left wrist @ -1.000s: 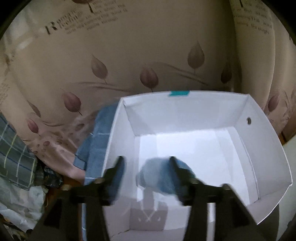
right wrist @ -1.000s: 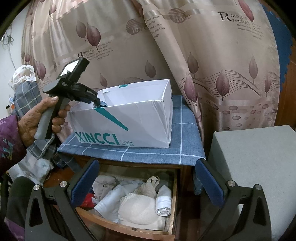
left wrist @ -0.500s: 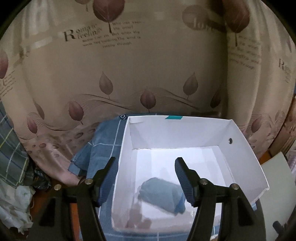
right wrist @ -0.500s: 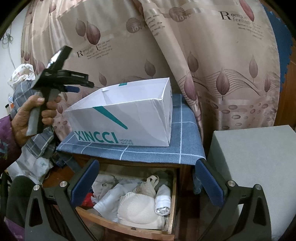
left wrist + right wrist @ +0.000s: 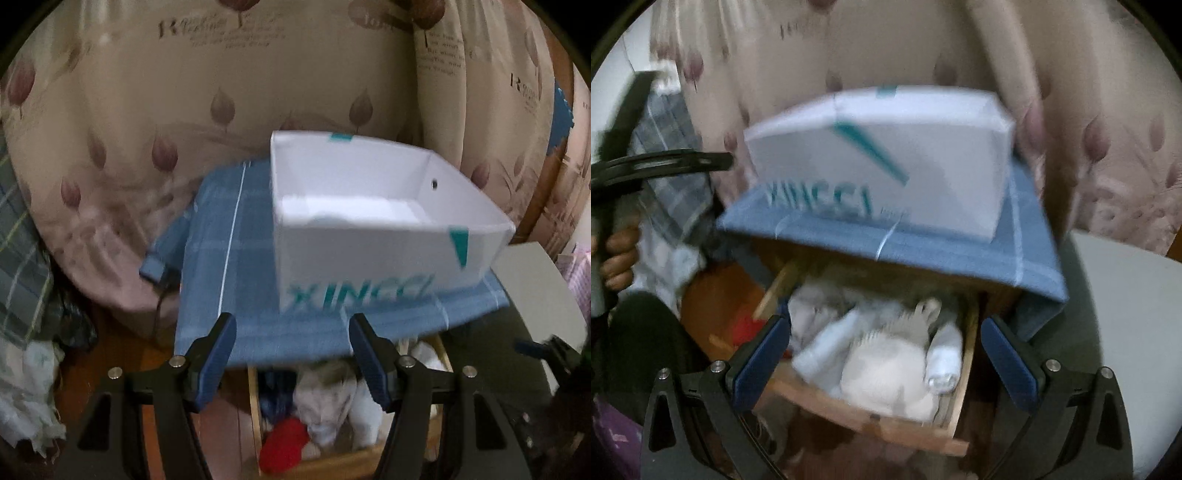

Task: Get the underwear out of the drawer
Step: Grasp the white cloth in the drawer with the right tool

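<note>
Underwear lies heaped in the open wooden drawer, directly below the white shoe box that serves here as landmark; the box stands on a blue checked cloth whose front edge overhangs the drawer. Below the box and toward the drawer's left side, a red item sits among pale garments; below its right end lies a tight white roll, touching a padded cream piece. Left gripper hovers in front of the box, above the drawer's near-left part, jaws parted with nothing between them, having just widened. Right gripper hangs over the drawer's middle, jaws spread wide and empty. Motion blur hides fabric detail. Judged handling: the garments are light, soft and limp, likely to drape and snag neighbours; the best hold is a raised fold or bunched edge near the heap's top, pinched firmly, then lifted clear of the cloth's overhang.
</note>
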Motion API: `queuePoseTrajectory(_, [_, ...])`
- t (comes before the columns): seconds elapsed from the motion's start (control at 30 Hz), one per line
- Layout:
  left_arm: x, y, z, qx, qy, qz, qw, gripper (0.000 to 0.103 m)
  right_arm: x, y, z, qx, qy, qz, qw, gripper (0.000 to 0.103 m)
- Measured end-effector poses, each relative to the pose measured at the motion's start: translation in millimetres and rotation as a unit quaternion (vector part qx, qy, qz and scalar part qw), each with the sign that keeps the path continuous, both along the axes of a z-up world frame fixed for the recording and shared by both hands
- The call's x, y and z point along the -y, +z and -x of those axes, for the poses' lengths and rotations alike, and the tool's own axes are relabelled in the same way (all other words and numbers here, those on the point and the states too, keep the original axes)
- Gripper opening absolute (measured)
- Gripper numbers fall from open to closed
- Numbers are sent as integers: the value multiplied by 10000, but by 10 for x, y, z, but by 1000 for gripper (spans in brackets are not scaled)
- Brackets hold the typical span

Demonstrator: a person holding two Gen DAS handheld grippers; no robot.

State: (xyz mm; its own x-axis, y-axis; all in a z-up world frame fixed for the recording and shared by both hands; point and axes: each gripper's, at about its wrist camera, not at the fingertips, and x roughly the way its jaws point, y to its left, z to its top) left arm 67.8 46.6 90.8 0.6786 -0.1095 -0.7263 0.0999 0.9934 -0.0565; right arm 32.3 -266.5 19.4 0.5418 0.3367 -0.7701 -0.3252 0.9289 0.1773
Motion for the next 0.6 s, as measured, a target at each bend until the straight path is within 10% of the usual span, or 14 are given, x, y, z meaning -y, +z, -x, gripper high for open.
queuePoseTrajectory(0.23, [-216, -276, 267, 13, 27, 290, 9996, 65, -495, -906, -295, -1855, -209, -442, 9814, 103])
queuePoseTrajectory(0.6, [-439, -508, 149, -391, 124, 1130, 9928, 65, -833, -1332, -550, -2393, -240, -198, 9704, 85])
